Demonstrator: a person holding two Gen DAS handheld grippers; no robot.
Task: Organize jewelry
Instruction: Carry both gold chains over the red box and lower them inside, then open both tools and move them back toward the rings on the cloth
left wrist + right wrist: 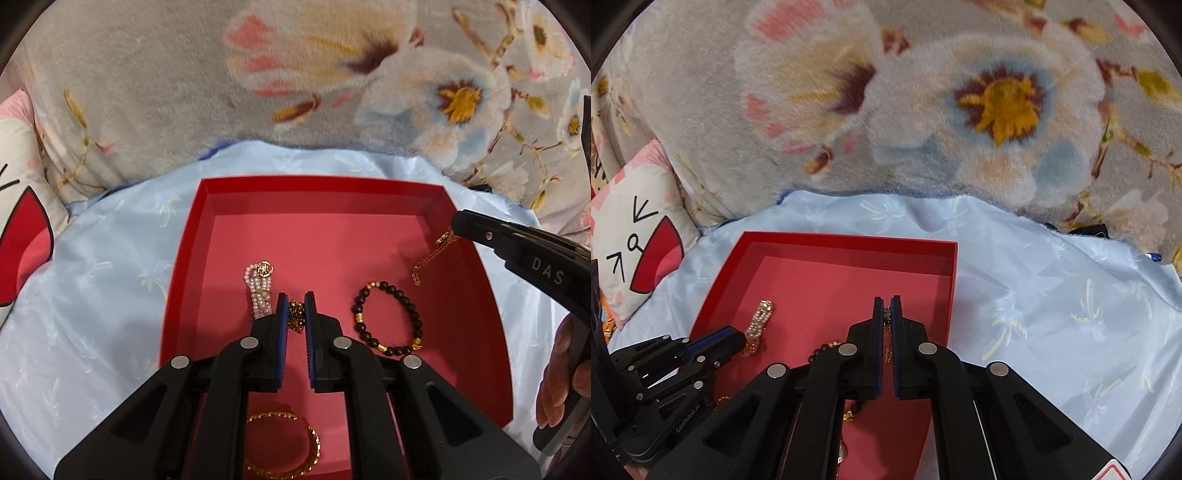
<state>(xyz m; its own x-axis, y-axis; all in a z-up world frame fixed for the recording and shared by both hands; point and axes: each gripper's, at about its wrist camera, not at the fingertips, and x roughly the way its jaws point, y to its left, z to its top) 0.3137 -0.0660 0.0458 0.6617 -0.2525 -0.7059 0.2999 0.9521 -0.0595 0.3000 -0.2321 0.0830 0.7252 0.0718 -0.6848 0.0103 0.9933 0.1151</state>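
Observation:
A red box (195, 236) lies open on pale blue cloth; it also shows in the right wrist view (849, 240). Inside lie a pearl bracelet (258, 288), a dark bead bracelet (388, 317) and a gold bangle (288, 446). My left gripper (296, 301) is shut on a dark gold chain (295, 314) low over the box floor, beside the pearls. My right gripper (887, 304) is shut on a thin gold chain (887, 343), which hangs over the box's right side (432, 258).
A grey floral blanket (258, 74) rises behind the box. A cat-face cushion (635, 243) sits at the left. The pale blue cloth (1052, 314) spreads right of the box.

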